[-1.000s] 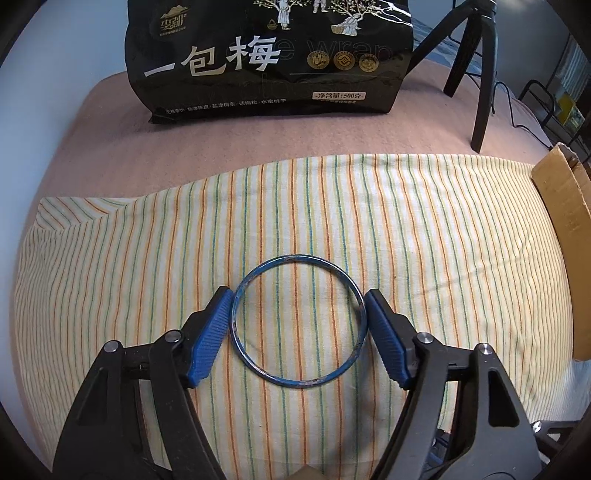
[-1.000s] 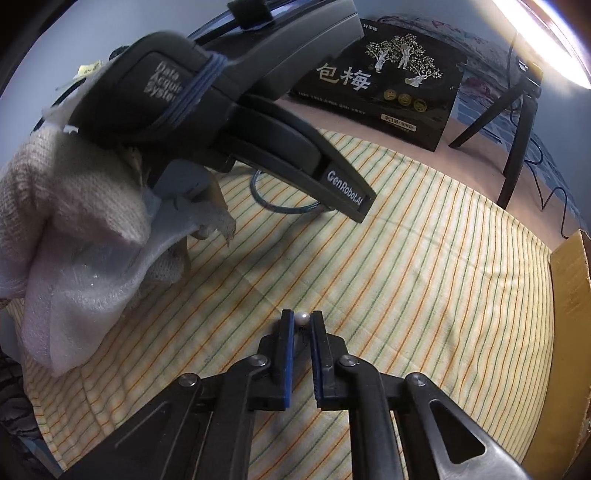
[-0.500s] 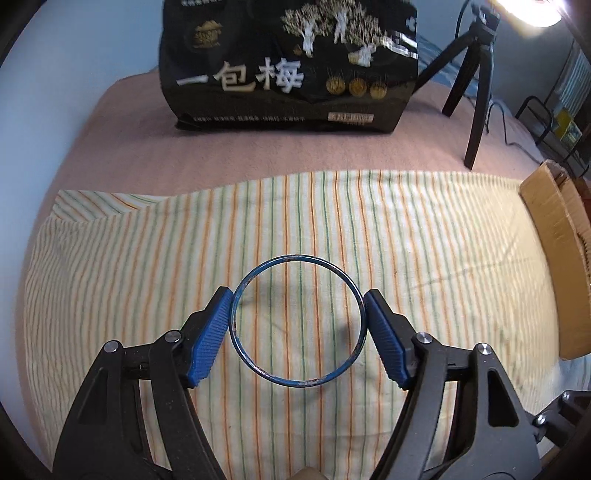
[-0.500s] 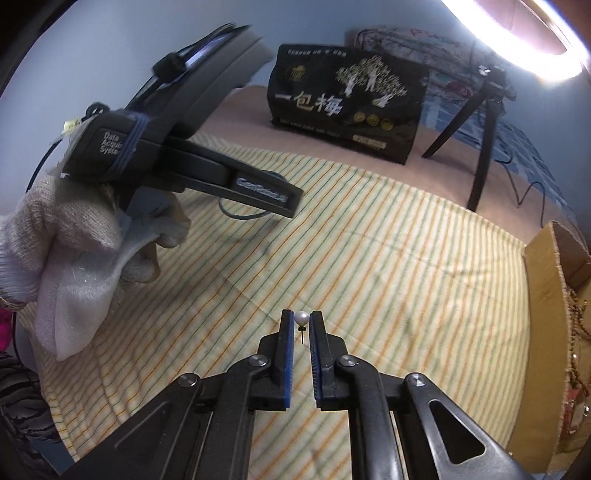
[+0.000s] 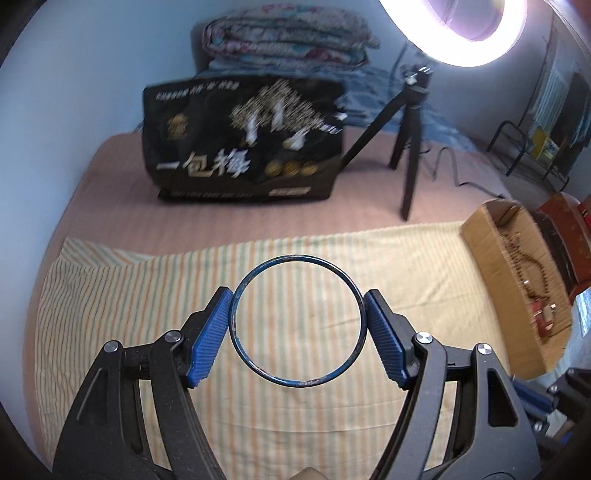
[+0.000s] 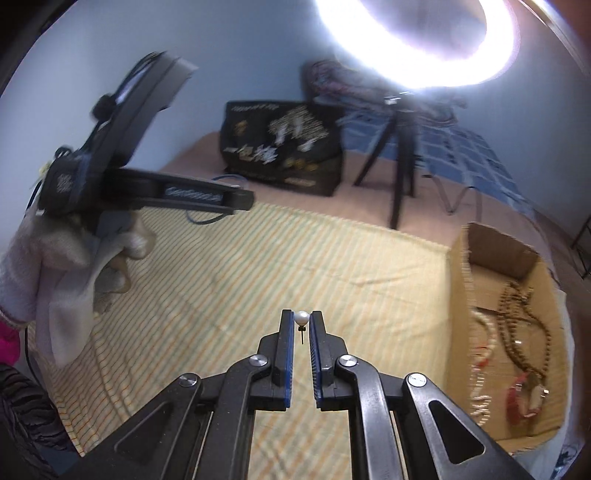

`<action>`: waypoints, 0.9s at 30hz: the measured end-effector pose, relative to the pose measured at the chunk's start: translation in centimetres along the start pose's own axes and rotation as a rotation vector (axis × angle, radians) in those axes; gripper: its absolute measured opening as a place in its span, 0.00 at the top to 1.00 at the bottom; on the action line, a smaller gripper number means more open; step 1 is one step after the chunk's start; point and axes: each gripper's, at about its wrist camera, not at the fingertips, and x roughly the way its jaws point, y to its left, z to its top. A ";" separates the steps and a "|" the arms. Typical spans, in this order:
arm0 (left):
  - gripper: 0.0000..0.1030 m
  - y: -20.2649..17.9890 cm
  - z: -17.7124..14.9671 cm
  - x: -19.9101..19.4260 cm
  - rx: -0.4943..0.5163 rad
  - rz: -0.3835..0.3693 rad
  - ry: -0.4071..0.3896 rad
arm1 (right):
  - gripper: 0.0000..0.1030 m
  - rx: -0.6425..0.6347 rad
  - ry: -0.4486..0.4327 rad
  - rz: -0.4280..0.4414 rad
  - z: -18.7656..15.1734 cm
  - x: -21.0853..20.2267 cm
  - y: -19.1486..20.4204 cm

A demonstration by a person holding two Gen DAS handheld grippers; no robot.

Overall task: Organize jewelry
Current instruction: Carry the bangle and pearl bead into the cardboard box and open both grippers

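Observation:
My left gripper (image 5: 298, 321) is shut on a thin blue bangle (image 5: 266, 267), held level between the blue pads above the striped cloth (image 5: 147, 295). In the right wrist view the left gripper (image 6: 236, 197) hovers at the left, held by a gloved hand. My right gripper (image 6: 302, 321) is shut on a pearl stud earring (image 6: 301, 317), its pin hanging down, above the cloth. A cardboard box (image 6: 458, 280) at the right holds bead necklaces (image 6: 517, 314) and other jewelry; it also shows in the left wrist view (image 5: 484, 240).
A black snack bag (image 5: 243, 147) stands at the back of the bed. A black tripod (image 5: 410, 147) with a ring light (image 5: 476, 33) stands behind the cloth. Folded quilts (image 5: 288, 37) lie against the blue wall.
Both grippers have lifted up off the cloth with their loads. The views have tilted up, and the box and ring light have come into sight.

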 end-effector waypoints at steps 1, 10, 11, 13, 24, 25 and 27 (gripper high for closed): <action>0.28 -0.6 0.2 -0.4 0.000 -0.010 -0.012 | 0.94 0.008 -0.005 -0.006 0.0 -0.4 -0.5; 0.28 -6.1 1.5 -1.6 0.059 -0.074 -0.072 | 0.94 0.123 -0.064 -0.087 -0.2 -3.9 -7.5; 0.28 -7.1 1.7 -1.6 0.074 -0.079 -0.081 | 0.94 0.139 -0.069 -0.096 -0.3 -4.3 -8.3; 0.28 -8.7 1.8 -1.7 0.091 -0.093 -0.092 | 0.94 0.165 -0.075 -0.112 -0.7 -5.0 -9.8; 0.28 -17.6 2.8 0.2 0.166 -0.173 -0.097 | 0.94 0.261 -0.066 -0.165 -2.9 -6.6 -15.9; 0.28 -18.1 2.9 0.4 0.168 -0.177 -0.095 | 0.94 0.264 -0.064 -0.162 -3.0 -6.5 -16.2; 0.28 -19.6 3.1 1.1 0.174 -0.185 -0.084 | 0.94 0.267 -0.059 -0.162 -3.1 -6.3 -16.6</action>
